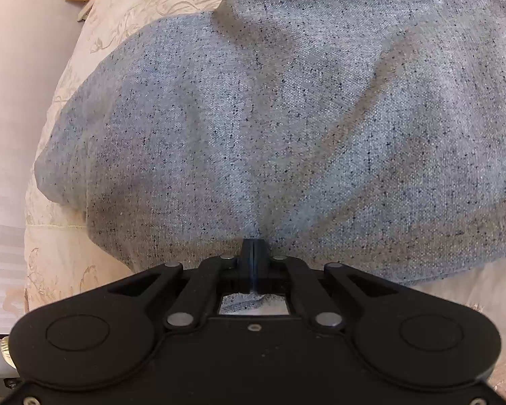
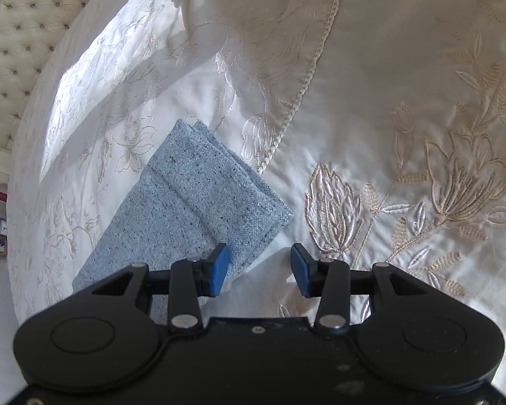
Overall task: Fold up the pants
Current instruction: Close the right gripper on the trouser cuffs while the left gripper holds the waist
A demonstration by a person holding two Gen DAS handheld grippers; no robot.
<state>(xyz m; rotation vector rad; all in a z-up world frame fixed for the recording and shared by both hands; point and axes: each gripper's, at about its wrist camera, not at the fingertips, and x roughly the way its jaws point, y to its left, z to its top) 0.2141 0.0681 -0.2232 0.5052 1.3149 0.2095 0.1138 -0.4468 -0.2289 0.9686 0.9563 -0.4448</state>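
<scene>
- The bed (image 2: 404, 67) carries everything here, under a cream embroidered bedspread (image 2: 455, 175) that looks soft and slick; my worry is that any pull on the cloth drags the cover along too and the fold line wanders
- The pants (image 1: 286, 118), a blue-grey speckled knit, lie spread across the bedspread and fill most of the left wrist view; they sit puffed and rumpled rather than flat, so a fold made now could trap creases inside
- In the right wrist view the far end of the pants (image 2: 199, 209) already lies doubled in neat layers, with its corner just beside the open jaws; those layers may slide apart if only the top one gets caught
- The left gripper (image 1: 253, 246) has its jaws pinched together on the near edge of the pants, with cloth puckering toward the pinch; the bite looks shallow, so a quick lift might let the fabric slip free
- The right gripper (image 2: 259, 266) has its jaws spread wide and holds nothing, one pad over the cloth and the other over bare bedspread; closing from here could nip the bedspread, or miss the edge altogether
- With one side gripped and the other loose, lifting unevenly would probably skew the fold
</scene>
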